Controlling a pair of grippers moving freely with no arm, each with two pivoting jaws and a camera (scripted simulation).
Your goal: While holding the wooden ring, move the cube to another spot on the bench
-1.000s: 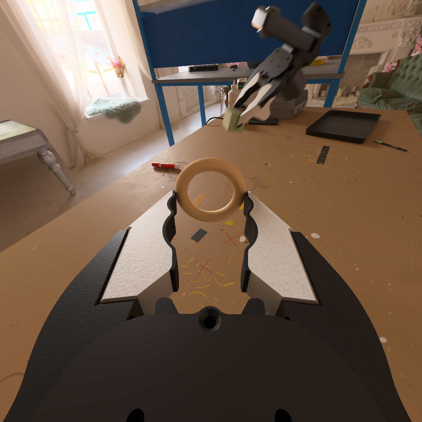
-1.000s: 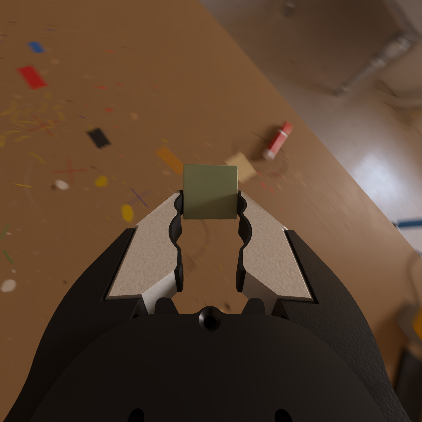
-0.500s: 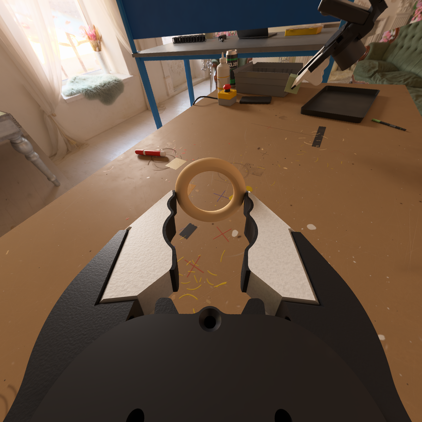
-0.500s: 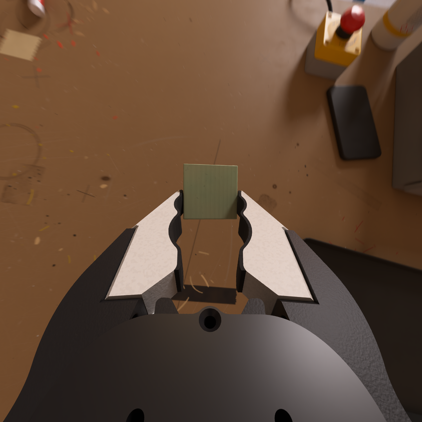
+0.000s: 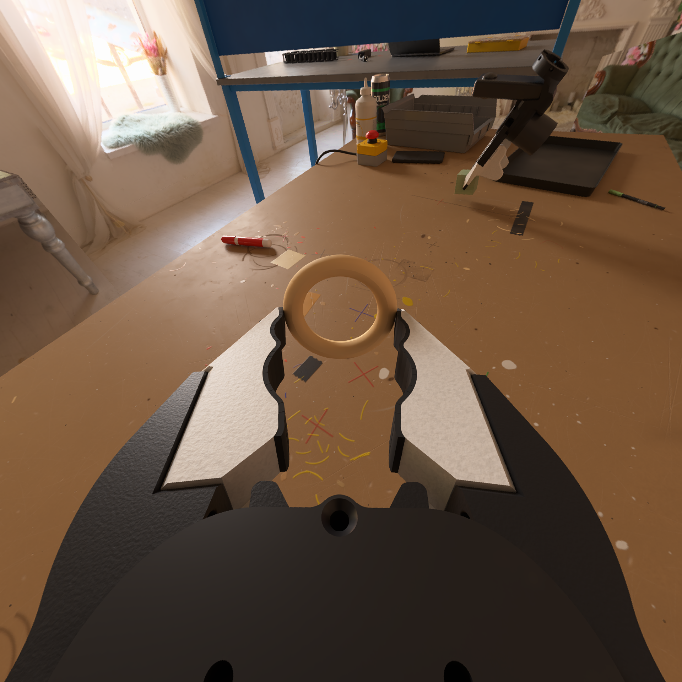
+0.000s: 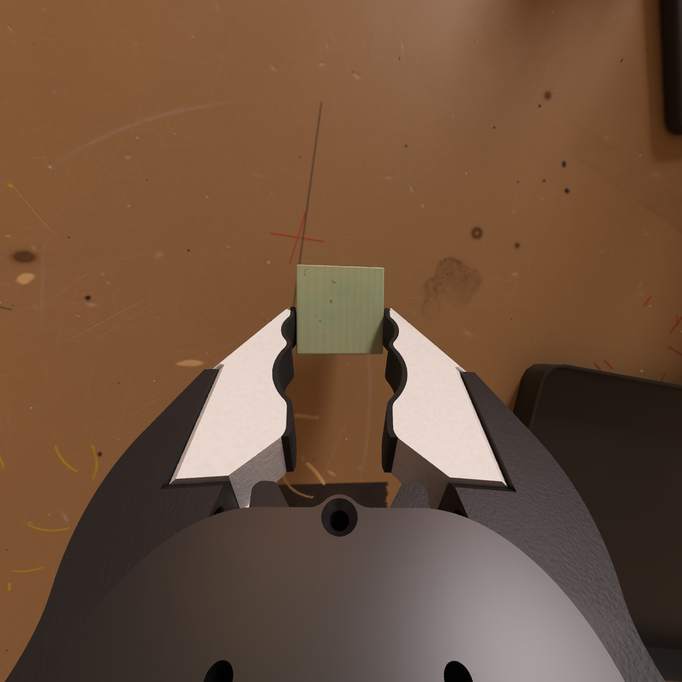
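Right claw (image 6: 339, 313) is clamped on the green cube (image 6: 339, 309); I see both fingertips pressed to its opposite side faces, with the cube seated at the very tips and standing forward of them. I am looking nearly straight down this claw's fingers onto the tabletop (image 6: 147, 184), so the relation the next move turns on is vertical: bare tabletop lies directly ahead of the cube along the finger axis, and from the left wrist view the cube (image 5: 467, 182) sits very low, though I cannot tell whether its underside is touching. A black tray (image 6: 609, 461) lies just to the right of this claw, its corner near the right finger; I judge the set-down spot clear of it, but sideways drift to the right would risk its rim. A red cross mark (image 6: 297, 237) lies just beyond the cube. Left claw (image 5: 339, 317) is closed on the wooden ring (image 5: 339, 306), gripped at its two sides, hole facing me, held above the tabletop. The right claw (image 5: 476, 177) stands far ahead and to the right of it, well apart. My judgement: lower the last bit, then release the cube only.
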